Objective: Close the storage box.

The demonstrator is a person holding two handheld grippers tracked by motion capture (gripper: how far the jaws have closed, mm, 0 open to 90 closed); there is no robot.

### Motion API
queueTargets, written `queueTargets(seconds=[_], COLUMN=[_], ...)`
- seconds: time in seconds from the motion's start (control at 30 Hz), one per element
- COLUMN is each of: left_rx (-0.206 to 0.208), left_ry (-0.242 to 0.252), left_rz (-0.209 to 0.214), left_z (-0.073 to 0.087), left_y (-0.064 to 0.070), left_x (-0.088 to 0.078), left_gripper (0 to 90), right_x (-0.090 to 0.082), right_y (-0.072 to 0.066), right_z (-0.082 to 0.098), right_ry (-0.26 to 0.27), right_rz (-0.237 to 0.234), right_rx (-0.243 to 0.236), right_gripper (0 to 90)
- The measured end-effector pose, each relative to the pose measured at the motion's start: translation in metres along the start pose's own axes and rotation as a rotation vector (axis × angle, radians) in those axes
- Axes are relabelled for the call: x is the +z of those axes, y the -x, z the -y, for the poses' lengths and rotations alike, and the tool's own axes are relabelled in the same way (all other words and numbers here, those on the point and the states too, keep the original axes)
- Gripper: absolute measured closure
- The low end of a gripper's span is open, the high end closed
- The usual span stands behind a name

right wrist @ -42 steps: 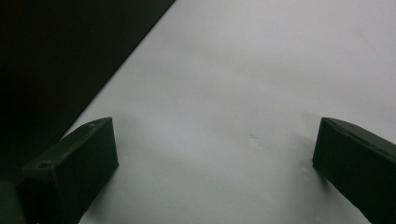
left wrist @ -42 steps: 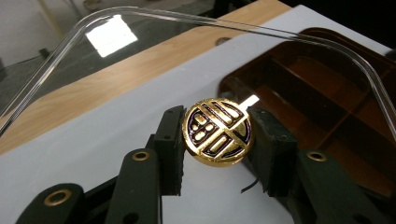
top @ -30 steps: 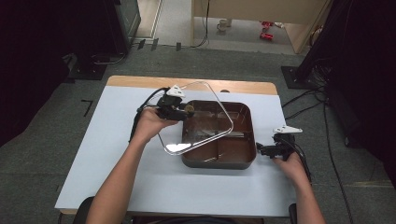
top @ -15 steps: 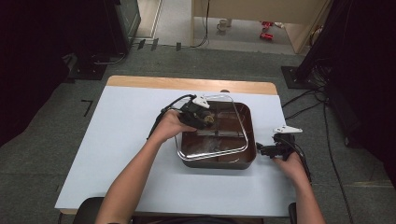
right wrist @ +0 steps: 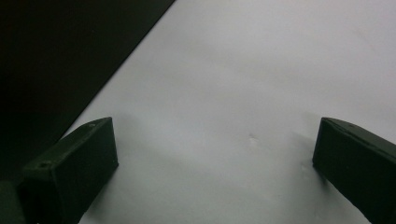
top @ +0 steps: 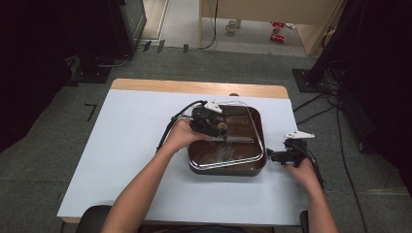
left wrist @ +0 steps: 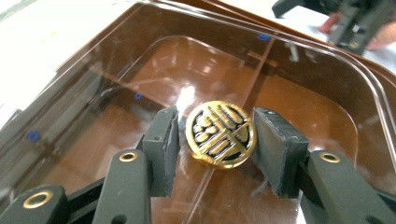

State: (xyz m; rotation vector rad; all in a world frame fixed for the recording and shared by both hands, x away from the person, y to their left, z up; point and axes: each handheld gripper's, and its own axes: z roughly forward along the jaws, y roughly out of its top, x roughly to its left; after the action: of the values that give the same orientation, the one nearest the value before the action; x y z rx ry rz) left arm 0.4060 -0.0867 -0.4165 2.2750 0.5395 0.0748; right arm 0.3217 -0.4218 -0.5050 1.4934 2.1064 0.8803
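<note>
The left gripper [left wrist: 215, 140] brackets the gold knob [left wrist: 220, 134] of a clear lid [top: 233, 133] lying flat on the brown pan [top: 228, 167] at the worktop's [top: 126, 145] centre; its jaws have just been opening, with slim gaps either side. The knob's emblem is unreadable. The right gripper [right wrist: 215, 172] gapes wide and empty, right of the pan.

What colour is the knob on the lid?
Gold, with a black pattern; the knob shows best in the left gripper view.
</note>
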Motion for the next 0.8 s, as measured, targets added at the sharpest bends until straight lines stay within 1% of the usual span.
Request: queueTargets(seconds=[0.03,0.07,0.17,0.2,0.23,0.33,0.4,0.47,0.53,0.57,0.63,0.7,0.8], left_rx=[-0.013,-0.021,-0.052,-0.055,-0.053,-0.043,-0.036,-0.013,0.03,0.061,0.092,0.077,0.04], left_ry=[-0.015,-0.02,-0.008,-0.001,0.01,0.014,0.01,0.0,-0.011,-0.021,-0.028,-0.024,-0.01], left_rz=[-0.01,-0.022,-0.053,-0.062,-0.078,-0.078,-0.066,-0.057,-0.049,-0.045,-0.027,0.006,0.046], left_z=[0.0,0.0,0.001,0.001,0.002,0.001,0.0,-0.002,-0.004,-0.005,-0.007,-0.007,-0.007], left_y=[0.001,0.002,0.006,0.007,0.011,0.012,0.01,0.008,0.007,0.007,0.007,0.007,0.006], left_x=[0.0,0.001,0.001,0.002,0.003,0.004,0.003,0.002,0.002,0.002,0.002,0.005,0.009], left_gripper=[49.7,49.3,49.5,49.8,58.0,59.0,59.2,59.3,59.4,59.5,59.5,59.5,59.4], right_x=[0.0,0.0,0.0,0.0,0.0,0.0,0.0,0.0,0.0,0.0,0.0,0.0,0.0], right_y=[0.0,0.0,0.0,0.0,0.0,0.0,0.0,0.0,0.0,0.0,0.0,0.0,0.0], right_z=[0.0,0.0,0.0,0.0,0.0,0.0,0.0,0.0,0.0,0.0,0.0,0.0,0.0], right_ry=[0.0,0.0,0.0,0.0,0.0,0.0,0.0,-0.001,-0.001,0.0,0.0,0.0,-0.001], right_rz=[0.0,0.0,0.0,0.0,0.0,0.0,0.0,0.0,0.0,0.0,0.0,0.0,0.0], right_rx=[0.0,0.0,0.0,0.0,-0.002,-0.002,-0.002,-0.002,-0.001,-0.001,-0.001,-0.001,-0.001], right_gripper=[0.0,0.0,0.0,0.0,0.0,0.0,0.0,0.0,0.0,0.0,0.0,0.0,0.0])
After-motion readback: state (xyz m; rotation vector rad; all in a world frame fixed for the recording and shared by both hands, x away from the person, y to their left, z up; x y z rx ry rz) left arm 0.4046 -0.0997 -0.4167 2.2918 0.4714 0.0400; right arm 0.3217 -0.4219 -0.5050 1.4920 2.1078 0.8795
